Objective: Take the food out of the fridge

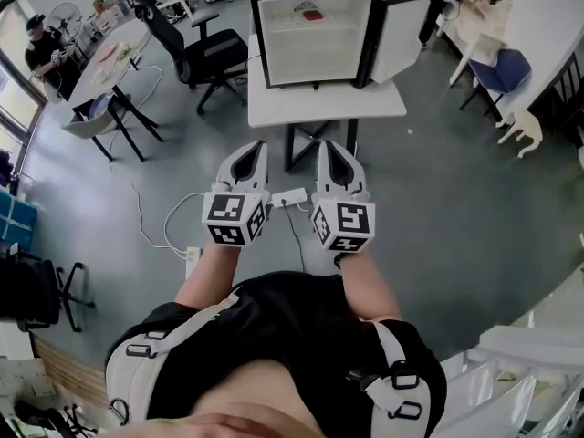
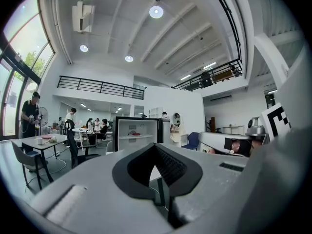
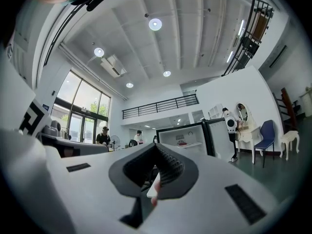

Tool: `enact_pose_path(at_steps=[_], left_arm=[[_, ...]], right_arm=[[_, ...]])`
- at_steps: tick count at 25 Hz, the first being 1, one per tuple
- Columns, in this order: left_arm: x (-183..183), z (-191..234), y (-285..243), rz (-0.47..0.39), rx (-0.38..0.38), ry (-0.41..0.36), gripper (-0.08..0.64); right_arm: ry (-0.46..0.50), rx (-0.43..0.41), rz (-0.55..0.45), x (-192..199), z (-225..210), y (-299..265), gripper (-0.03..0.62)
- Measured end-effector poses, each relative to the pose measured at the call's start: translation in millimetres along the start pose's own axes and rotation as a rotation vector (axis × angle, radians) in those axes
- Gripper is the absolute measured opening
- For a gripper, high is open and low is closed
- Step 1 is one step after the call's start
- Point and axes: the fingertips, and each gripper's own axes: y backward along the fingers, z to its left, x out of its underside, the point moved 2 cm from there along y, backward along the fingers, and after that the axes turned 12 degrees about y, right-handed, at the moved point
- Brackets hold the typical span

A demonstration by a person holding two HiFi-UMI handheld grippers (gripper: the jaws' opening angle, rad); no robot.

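A small fridge [image 1: 315, 39] stands on a white table [image 1: 274, 108] ahead, its door [image 1: 401, 35] swung open to the right. A red food item [image 1: 313, 15] lies on the upper shelf. It also shows as a red spot on the shelf [image 2: 136, 133] in the left gripper view and as the red food [image 3: 182, 143] in the right gripper view. My left gripper [image 1: 257, 146] and right gripper [image 1: 325, 146] are held side by side, well short of the table and pointing at the fridge. Both have their jaws shut with nothing in them, as seen at the left gripper [image 2: 156, 145] and the right gripper [image 3: 156, 145].
A black office chair [image 1: 196, 53] stands left of the fridge table. A white power strip [image 1: 290, 196] with cables lies on the floor between the grippers. A blue chair [image 1: 500, 69] and a white stool [image 1: 520, 133] stand at the right. A person [image 1: 41, 48] sits by tables at far left.
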Motion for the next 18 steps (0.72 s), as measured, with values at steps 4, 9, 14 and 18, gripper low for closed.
enact_pose_path(at_steps=[4,9,14,18], left_arm=[[1,13,-4,0.001,0.016,0.001,0.003],[2,29,-14,0.006,0.011,0.011,0.003],[5,35,-35,0.014,0.017,0.006,0.003],[7,45,-61,0.013,-0.003,0.013,0.003]], right_arm=[[-0.023,0.019,0.015,7,6,-8,0.008],[-0.044,0.027,0.028,15,3,-19,0.008],[-0.051,0.024,0.030,25,-3,-44,0.008],[-0.024,-0.005,0.025,33,-10,-72,0.008]])
